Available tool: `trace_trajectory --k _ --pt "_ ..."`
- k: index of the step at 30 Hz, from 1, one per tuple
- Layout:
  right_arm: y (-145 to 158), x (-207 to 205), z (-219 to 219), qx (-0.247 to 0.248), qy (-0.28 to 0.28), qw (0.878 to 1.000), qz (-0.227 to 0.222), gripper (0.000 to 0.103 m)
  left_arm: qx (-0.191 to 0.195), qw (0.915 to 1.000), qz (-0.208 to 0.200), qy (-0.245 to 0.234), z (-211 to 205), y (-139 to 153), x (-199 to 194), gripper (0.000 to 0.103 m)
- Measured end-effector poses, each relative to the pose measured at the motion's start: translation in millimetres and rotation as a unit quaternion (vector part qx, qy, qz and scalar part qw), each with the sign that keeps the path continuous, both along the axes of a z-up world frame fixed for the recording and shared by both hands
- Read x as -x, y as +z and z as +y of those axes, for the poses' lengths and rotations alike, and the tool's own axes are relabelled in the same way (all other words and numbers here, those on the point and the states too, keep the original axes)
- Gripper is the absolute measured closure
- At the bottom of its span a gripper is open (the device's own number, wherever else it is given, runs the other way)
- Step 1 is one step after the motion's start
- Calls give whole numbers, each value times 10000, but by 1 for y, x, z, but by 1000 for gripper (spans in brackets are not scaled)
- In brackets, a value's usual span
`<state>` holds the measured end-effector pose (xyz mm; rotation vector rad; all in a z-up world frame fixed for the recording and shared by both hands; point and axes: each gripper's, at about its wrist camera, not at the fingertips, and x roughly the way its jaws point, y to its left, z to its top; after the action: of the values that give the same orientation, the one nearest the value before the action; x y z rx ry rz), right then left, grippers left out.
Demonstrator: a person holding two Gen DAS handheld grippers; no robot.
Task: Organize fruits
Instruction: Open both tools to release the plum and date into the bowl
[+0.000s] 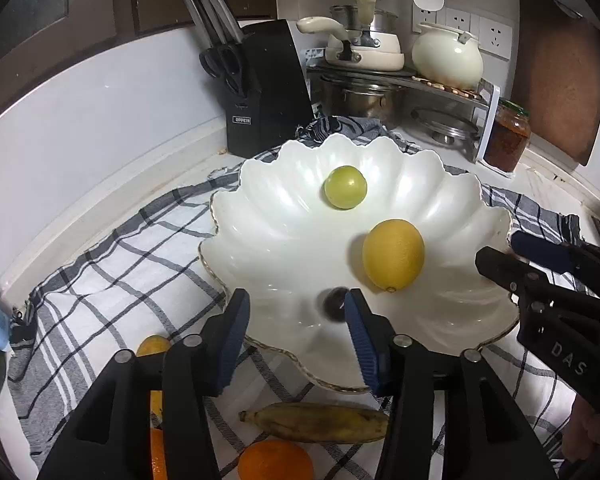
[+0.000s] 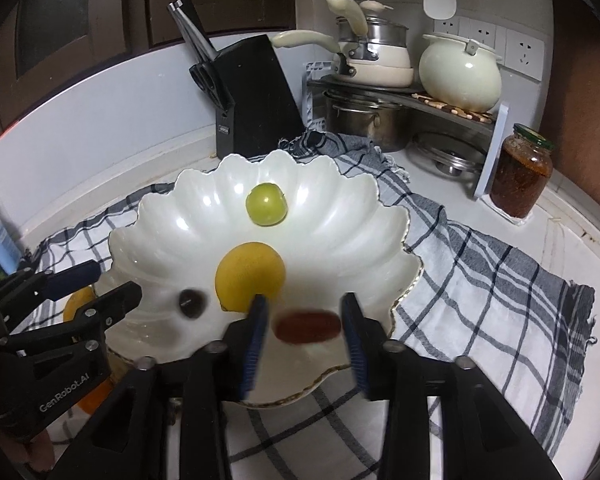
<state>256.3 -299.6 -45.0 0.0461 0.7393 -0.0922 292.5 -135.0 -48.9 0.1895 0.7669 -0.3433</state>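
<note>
Red fruit [image 2: 306, 326] blurs between the spread-apart right gripper [image 2: 304, 308] fingers, untouched.

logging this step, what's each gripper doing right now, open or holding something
left gripper: open, holding nothing, over the white bowl.
right gripper: open, a blurred red fruit between its fingers, not gripped.

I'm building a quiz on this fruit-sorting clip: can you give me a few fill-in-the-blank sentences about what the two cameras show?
1. The green fruit and the lemon lie in the white scalloped ____.
2. The banana lies outside it, on the ____ cloth.
3. The red fruit shows between the open right gripper's ____.
4. Behind the bowl stands a black ____ block.

Missing words: bowl; checked; fingers; knife
</note>
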Motion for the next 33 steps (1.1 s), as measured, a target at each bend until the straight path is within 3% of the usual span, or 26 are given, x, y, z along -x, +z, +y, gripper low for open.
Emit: trace_trajectory --k 3,12,27,33 --pt "4 4 0 79 -130 9998 -133 35 5 10000 -49 36 2 3 1 43" --pt "8 9 4 126 -200 9996 -166 23 -50 9997 -154 195 11 9 7 33" --pt "26 30 22 177 -131 9991 -364 21 29 9984 -346 455 34 28 27 18" --pt "33 38 30 185 -114 9988 -437 21 2 9979 -412 491 40 34 35 17"
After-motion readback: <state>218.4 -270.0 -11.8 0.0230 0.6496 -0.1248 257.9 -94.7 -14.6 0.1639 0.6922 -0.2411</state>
